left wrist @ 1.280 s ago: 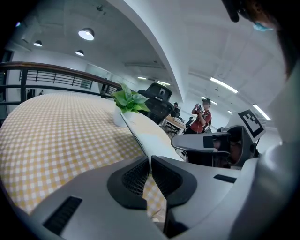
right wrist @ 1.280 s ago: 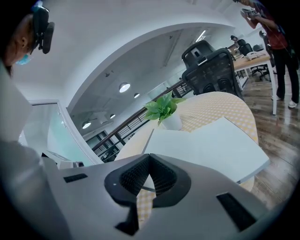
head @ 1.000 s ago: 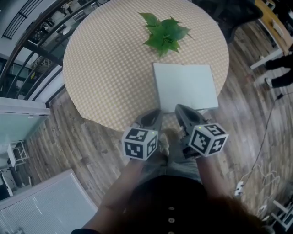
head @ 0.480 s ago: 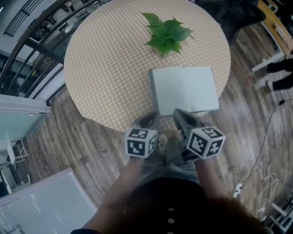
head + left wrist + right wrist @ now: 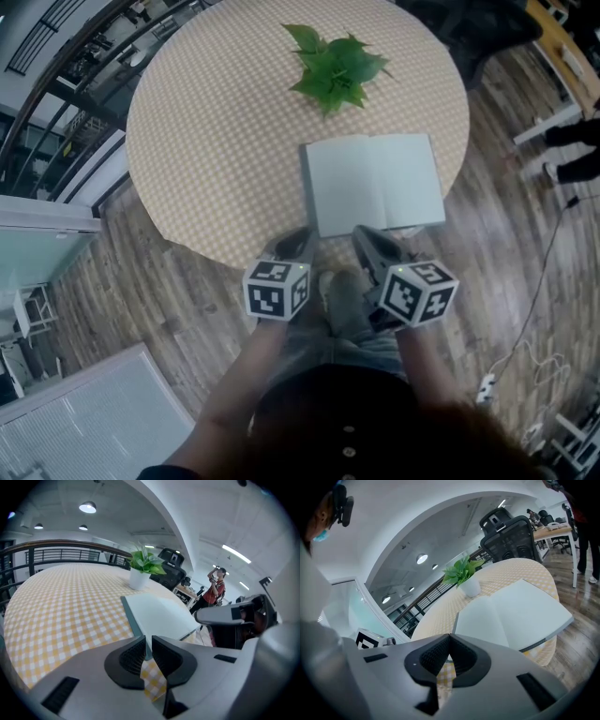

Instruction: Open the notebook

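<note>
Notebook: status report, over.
Left gripper barely open, right gripper shut, both empty. Notebook lies open on table. Nothing in the way; potted plant behind it.

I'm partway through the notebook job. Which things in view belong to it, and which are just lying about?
Part of the job:
- notebook, lying open on the table
- left gripper, jaws slightly apart, empty
- right gripper, jaws together, empty

Just lying about:
- potted plant
- office chair
- power strip on the floor
</note>
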`<state>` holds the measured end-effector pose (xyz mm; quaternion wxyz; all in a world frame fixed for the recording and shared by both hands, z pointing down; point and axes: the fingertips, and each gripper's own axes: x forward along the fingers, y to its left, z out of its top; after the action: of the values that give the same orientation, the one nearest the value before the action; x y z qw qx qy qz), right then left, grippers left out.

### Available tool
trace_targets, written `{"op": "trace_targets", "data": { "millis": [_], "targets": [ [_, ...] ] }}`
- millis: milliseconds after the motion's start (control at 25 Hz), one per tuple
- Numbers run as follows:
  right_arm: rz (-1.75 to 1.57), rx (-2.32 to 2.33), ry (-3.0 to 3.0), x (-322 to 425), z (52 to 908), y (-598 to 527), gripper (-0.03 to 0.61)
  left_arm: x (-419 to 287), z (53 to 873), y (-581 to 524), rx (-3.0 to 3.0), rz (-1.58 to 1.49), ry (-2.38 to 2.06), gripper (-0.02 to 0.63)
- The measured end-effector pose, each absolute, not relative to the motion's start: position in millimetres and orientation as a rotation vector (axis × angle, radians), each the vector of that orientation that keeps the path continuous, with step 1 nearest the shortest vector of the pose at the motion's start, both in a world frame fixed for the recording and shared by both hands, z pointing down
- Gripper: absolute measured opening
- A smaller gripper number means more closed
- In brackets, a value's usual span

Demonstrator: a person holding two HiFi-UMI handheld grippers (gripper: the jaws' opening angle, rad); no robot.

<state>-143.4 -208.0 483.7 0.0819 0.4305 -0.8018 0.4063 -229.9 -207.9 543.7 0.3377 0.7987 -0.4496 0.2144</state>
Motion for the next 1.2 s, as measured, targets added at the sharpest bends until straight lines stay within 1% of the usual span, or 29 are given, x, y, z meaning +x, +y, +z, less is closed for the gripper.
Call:
{"op": "trace_targets", "data": {
  "millis": [200, 520, 1200],
  "targets": [
    [1.149, 1.305, -2.410, -136, 474, -212, 0.011, -217, 502, -216, 2.202, 0.360, -1.118, 0.031],
    [1.106, 1.370, -2.442, -119, 451, -215, 0.011, -213, 453, -218, 2.350, 0.215, -1.165, 0.028],
    [0.932, 1.355, -2.518, -119, 415, -211, 0.011, -184, 416, -211, 2.495, 0.261, -1.093, 0.028]
  ]
}}
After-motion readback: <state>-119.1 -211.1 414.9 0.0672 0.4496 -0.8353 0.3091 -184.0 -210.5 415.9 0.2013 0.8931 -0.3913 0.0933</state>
